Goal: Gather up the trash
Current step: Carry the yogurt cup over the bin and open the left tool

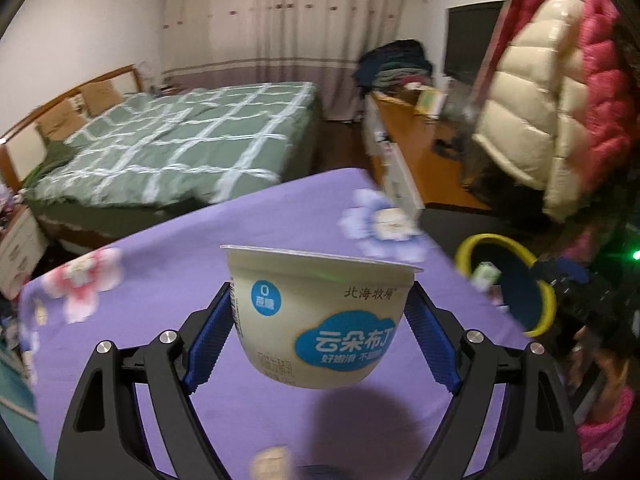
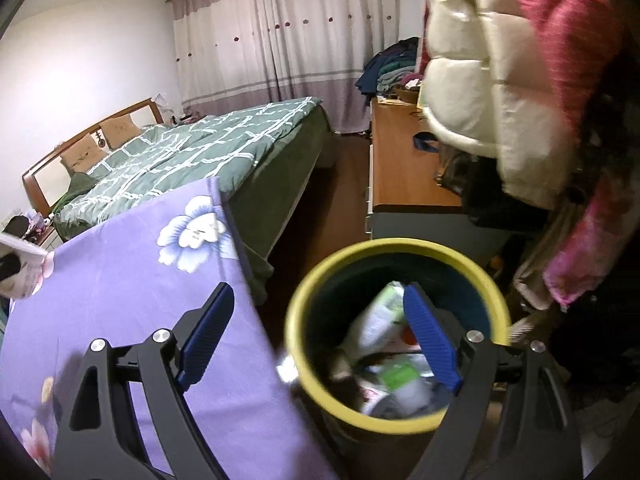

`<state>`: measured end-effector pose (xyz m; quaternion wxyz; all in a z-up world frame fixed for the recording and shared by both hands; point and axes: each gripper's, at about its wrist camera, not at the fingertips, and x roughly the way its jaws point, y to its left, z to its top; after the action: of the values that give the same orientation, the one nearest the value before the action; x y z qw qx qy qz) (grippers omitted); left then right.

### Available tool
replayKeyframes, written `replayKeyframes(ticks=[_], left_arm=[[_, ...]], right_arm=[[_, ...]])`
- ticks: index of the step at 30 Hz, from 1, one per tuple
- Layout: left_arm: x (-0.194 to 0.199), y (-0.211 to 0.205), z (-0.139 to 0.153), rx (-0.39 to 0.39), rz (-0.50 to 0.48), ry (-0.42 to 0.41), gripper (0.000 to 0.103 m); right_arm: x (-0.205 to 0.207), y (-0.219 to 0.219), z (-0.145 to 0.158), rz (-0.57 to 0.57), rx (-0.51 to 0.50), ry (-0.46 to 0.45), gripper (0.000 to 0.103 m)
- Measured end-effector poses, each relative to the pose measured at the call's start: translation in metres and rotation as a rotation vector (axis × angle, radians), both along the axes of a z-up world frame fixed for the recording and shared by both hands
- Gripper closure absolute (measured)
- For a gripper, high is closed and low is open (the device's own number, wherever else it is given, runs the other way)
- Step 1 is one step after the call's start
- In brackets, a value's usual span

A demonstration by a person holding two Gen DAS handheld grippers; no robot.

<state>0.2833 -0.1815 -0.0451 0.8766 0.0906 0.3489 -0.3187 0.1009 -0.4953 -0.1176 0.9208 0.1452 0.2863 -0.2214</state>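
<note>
A bedroom, with a purple flowered cloth covering the desk (image 1: 168, 280). Above it, the left hand-held gripper (image 1: 322, 316) clenches a pudding cup (image 1: 320, 316). The right hand-held gripper (image 2: 320, 336) hangs released over the yellow-rimmed trash bin (image 2: 400, 248) holding wrappers

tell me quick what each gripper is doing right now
Left gripper: shut on the cup, above the table.
Right gripper: open, empty, over the bin.

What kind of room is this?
A lived-in bedroom, most likely: a bed with a green checked quilt, closed curtains behind it, and coats hanging beside a wooden dresser.
</note>
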Motion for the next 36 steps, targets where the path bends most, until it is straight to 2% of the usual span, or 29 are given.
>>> replayKeyframes(ticks=[9, 17, 28, 30, 31, 36], left_arm=[[-0.054, -0.131, -0.003, -0.03, -0.187, 0.057, 0.02], [-0.076, -0.231, -0.032, 0.001, -0.272, 0.115, 0.02], [-0.073, -0.302, -0.072, 0.045, -0.281, 0.166, 0.02], [-0.071, -0.308, -0.076, 0.054, -0.268, 0.17, 0.016], [-0.07, -0.31, -0.078, 0.059, -0.258, 0.17, 0.011], [-0.075, -0.288, -0.067, 0.027, -0.226, 0.159, 0.011]], right_arm=[[-0.072, -0.051, 0.008, -0.059, 0.006, -0.021, 0.021], [-0.107, -0.082, 0.004, -0.106, 0.002, -0.018, 0.021], [-0.134, -0.112, -0.01, -0.163, 0.04, -0.016, 0.021], [-0.134, -0.113, -0.012, -0.165, 0.046, -0.013, 0.021], [-0.134, -0.113, -0.011, -0.164, 0.045, -0.013, 0.021], [-0.132, -0.104, -0.007, -0.142, 0.039, -0.02, 0.021]])
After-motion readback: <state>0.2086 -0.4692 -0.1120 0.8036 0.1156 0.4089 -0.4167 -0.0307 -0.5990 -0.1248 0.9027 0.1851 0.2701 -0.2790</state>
